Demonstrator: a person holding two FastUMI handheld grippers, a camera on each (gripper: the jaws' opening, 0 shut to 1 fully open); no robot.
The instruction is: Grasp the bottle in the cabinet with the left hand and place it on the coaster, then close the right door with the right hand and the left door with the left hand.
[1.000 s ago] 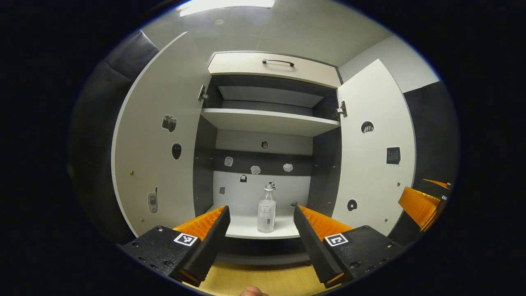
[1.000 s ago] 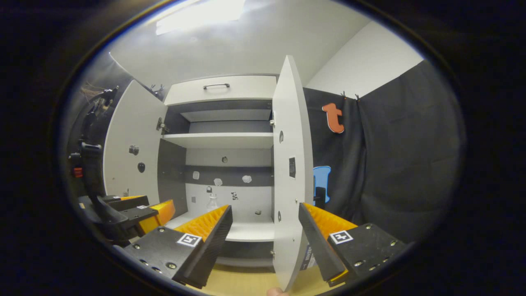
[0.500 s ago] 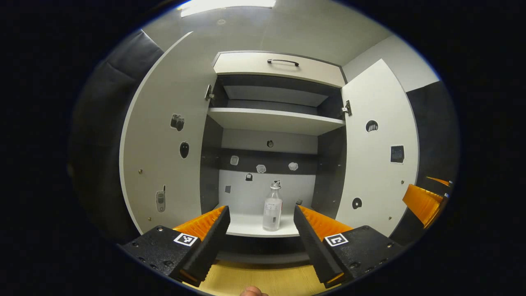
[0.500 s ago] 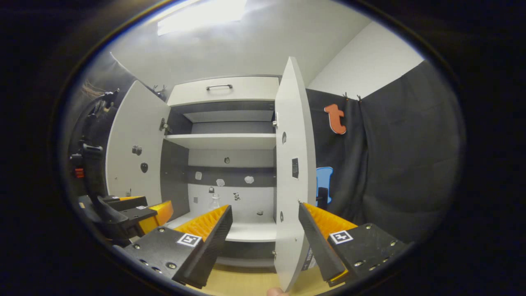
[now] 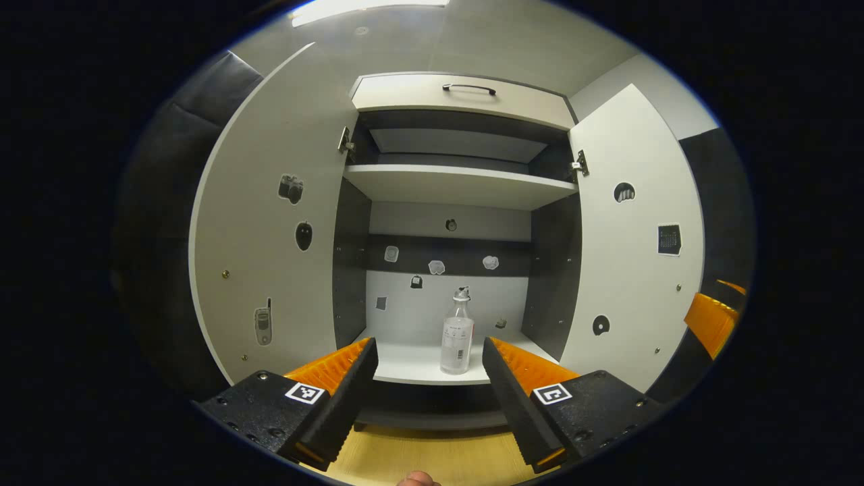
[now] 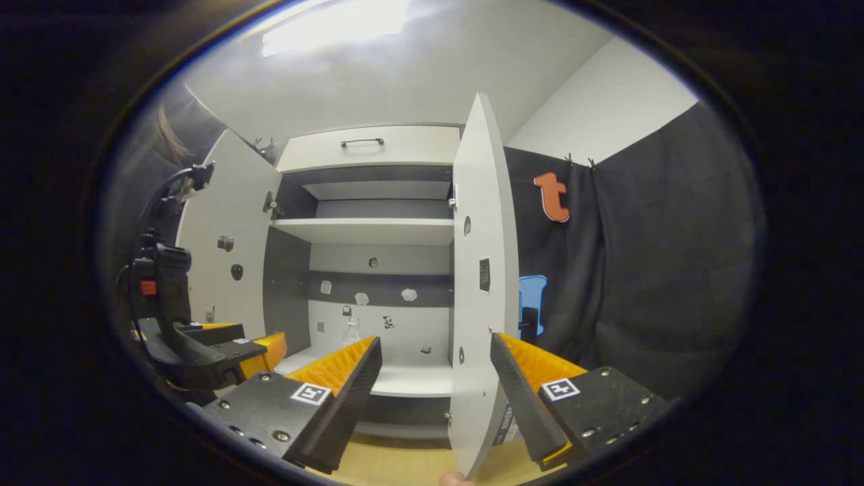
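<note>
A clear bottle (image 5: 457,333) with a grey cap and a white label stands upright on the cabinet's lower shelf (image 5: 418,370). My left gripper (image 5: 430,374) is open in front of the cabinet, short of the shelf, and the bottle shows between its fingers farther in. In the right gripper view the bottle's top (image 6: 350,332) peeks over a finger. My right gripper (image 6: 435,378) is open, with the front edge of the right door (image 6: 479,283) standing between its fingers, untouched. The left door (image 5: 270,223) and the right door (image 5: 631,236) both stand wide open.
An upper shelf (image 5: 459,185) and a drawer with a dark handle (image 5: 468,88) sit above. Small stickers dot the doors and the back wall. A wooden tabletop (image 5: 418,455) lies below the cabinet. In the right gripper view the left gripper (image 6: 202,347) shows at the left.
My left gripper has moved nearer the cabinet and a little left, so the bottle sits more to the right between its fingers. The right gripper has barely shifted.
</note>
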